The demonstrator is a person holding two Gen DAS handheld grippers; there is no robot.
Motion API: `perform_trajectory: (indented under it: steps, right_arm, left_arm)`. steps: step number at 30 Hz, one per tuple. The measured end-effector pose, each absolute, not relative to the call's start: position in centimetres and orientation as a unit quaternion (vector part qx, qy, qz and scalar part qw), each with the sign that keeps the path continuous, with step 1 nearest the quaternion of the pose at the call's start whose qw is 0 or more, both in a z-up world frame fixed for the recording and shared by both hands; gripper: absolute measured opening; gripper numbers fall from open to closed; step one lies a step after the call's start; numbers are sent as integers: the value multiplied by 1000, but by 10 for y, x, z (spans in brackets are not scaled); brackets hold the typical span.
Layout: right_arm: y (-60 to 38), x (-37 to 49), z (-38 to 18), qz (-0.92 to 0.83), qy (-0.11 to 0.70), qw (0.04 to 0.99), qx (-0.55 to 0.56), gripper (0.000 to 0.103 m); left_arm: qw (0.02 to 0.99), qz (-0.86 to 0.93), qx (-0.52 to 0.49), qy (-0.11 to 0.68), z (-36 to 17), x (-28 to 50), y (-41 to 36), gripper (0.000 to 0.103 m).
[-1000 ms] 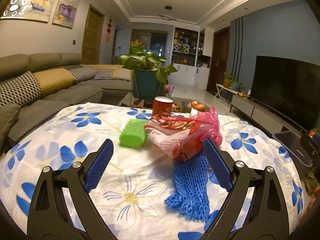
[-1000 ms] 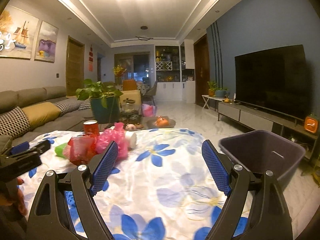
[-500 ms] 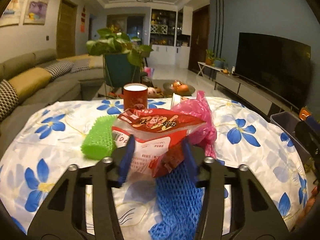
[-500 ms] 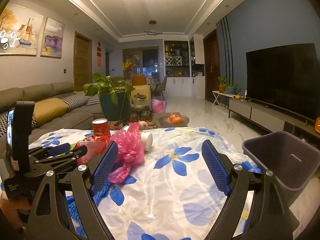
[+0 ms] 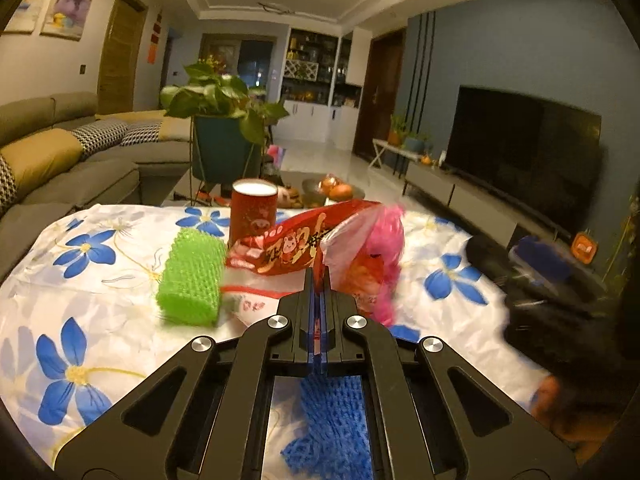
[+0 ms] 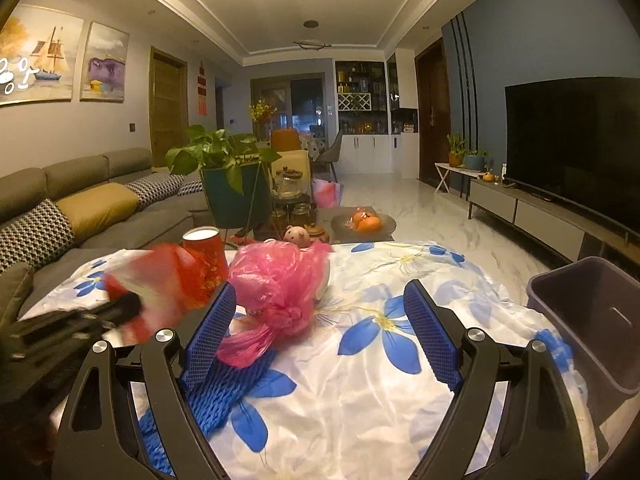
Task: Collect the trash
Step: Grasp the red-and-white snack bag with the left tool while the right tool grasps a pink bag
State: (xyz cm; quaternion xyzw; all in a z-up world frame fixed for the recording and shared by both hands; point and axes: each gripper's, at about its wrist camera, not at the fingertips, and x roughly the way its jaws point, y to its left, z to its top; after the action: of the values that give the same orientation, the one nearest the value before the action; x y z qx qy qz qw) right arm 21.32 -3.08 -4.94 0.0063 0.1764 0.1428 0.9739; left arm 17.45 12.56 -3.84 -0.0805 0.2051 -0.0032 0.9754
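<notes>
Living-room light falls on a table draped in a white cloth with blue flowers (image 6: pixel 372 364), where the litter sits in a loose heap toward the far left corner. A second ago the left gripper (image 5: pixel 319 280) stood wide before the heap; now its jaws are pressed together on the edge of the crinkled red-and-white snack wrapper (image 5: pixel 296 246), which tilts up off the cloth. That looks like the first piece secured, ready to carry away.

Touching the wrapper on its right is the knotted pink plastic bag (image 6: pixel 276 280). Just left lies the green foam fruit net (image 5: pixel 192 276), with the red paper cup (image 5: pixel 253 210) behind it. A blue foam mesh sleeve (image 6: pixel 224 392) trails toward the near edge.

In its own view the right gripper (image 6: pixel 318 336) is spread wide and empty above the cloth, its left finger beside the pink bag.

Off the table's right edge stands the dark grey plastic bin (image 6: pixel 592 320), mouth open. Cloth between heap and bin is bare, so the path across seems free, though the right gripper hovers in that lane.
</notes>
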Motion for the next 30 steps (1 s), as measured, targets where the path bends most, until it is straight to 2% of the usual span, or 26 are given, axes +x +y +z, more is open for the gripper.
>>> perform_trajectory:
  steps: [9,13,17,24,27,30]
  right_arm:
    - [-8,239,-54,154,199,968,2,83]
    - [7,254,-56,161,205,965,-2,83]
    - [25,275,-62,155,220,963,-13,76]
    - [38,298,-82,160,257,953,-27,53]
    - [44,299,-85,184,270,944,-34,22]
    - [43,295,-84,204,269,941,-32,12]
  left_arm:
    - [982,46,-133,126,3,133,161,1]
    - [983,91,-124,105,12,127,175,1]
    - [977,120,-136,115,3,132,193,1]
    - [973,126,-148,126,-6,140,203,1]
    - [972,125,-148,131,-9,143,202,1]
    - [972,123,-148,135,-12,143,202,1]
